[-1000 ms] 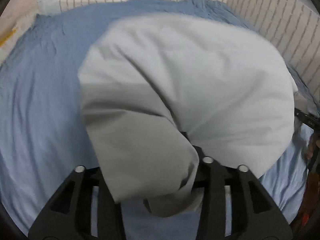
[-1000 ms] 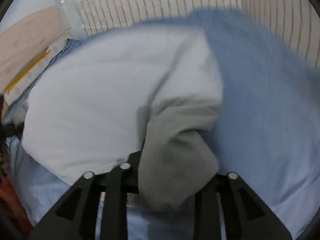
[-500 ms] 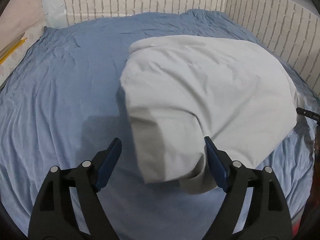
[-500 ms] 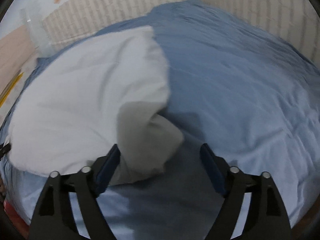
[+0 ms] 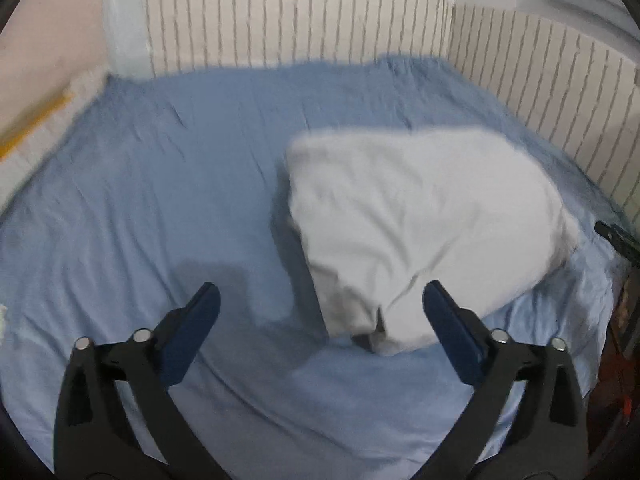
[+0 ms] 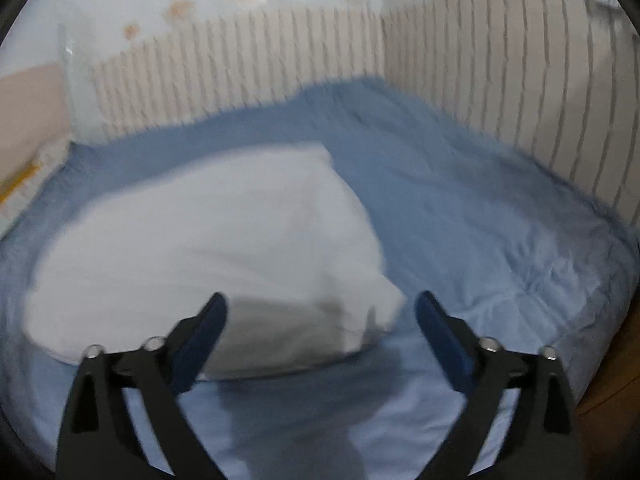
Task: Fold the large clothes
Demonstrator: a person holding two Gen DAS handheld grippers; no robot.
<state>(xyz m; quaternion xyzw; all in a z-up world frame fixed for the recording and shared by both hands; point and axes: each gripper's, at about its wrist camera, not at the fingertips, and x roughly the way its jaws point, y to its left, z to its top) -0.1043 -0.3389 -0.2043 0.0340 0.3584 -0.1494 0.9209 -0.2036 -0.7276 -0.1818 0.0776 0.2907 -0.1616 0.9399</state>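
Note:
A light grey garment (image 5: 424, 232) lies folded in a rough rectangle on the blue bed sheet (image 5: 160, 200). In the left wrist view it is at centre right; my left gripper (image 5: 320, 300) is open and empty, held above the sheet in front of the garment's near left corner. In the right wrist view the garment (image 6: 208, 248) lies at centre left. My right gripper (image 6: 320, 308) is open and empty, above the garment's near right corner. Both views are blurred by motion.
A striped padded wall (image 5: 300, 20) borders the bed at the back and right (image 6: 520, 80). A pale cushion with a yellow stripe (image 5: 36, 120) lies at the left edge. A dark object (image 5: 618, 236) sits at the bed's right edge.
Both grippers were shut on the garment's corners one second ago. They opened, let the garment drop on the bed, and have pulled back and up from it.

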